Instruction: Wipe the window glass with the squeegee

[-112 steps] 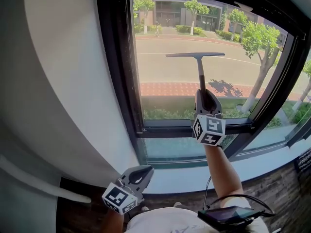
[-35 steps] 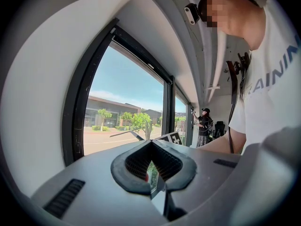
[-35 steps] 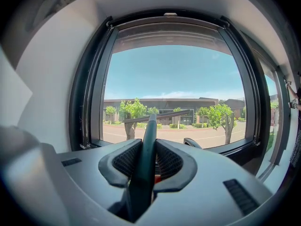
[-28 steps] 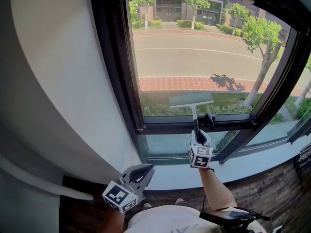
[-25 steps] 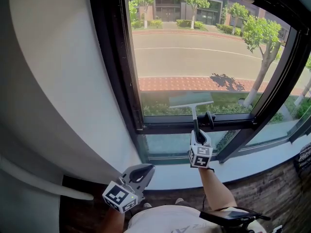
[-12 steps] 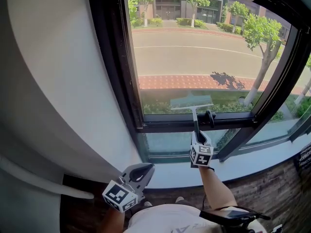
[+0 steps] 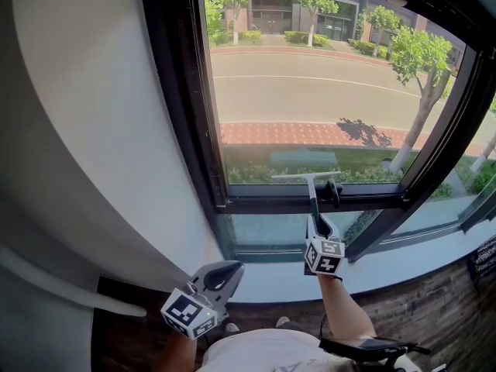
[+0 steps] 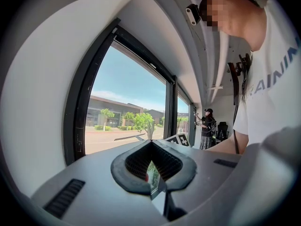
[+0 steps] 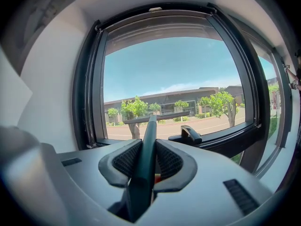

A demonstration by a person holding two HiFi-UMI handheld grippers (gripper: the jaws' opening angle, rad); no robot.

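Observation:
A dark squeegee with a T-shaped blade rests low on the window glass, its blade just above the bottom frame rail. My right gripper is shut on its handle, seen as a dark bar between the pads in the right gripper view, the blade crossing ahead. My left gripper hangs low at the left near the floor, away from the glass, shut with nothing in it; its pads meet in the left gripper view.
A black window handle sticks out from the lower frame rail right beside the squeegee blade. A white wall stands at the left, a white sill below. Another person stands far down the room.
Over 4.5 seconds the right gripper drew the squeegee down the pane from mid-height to the bottom rail. In the last second it dropped slightly more. The left gripper stayed put.

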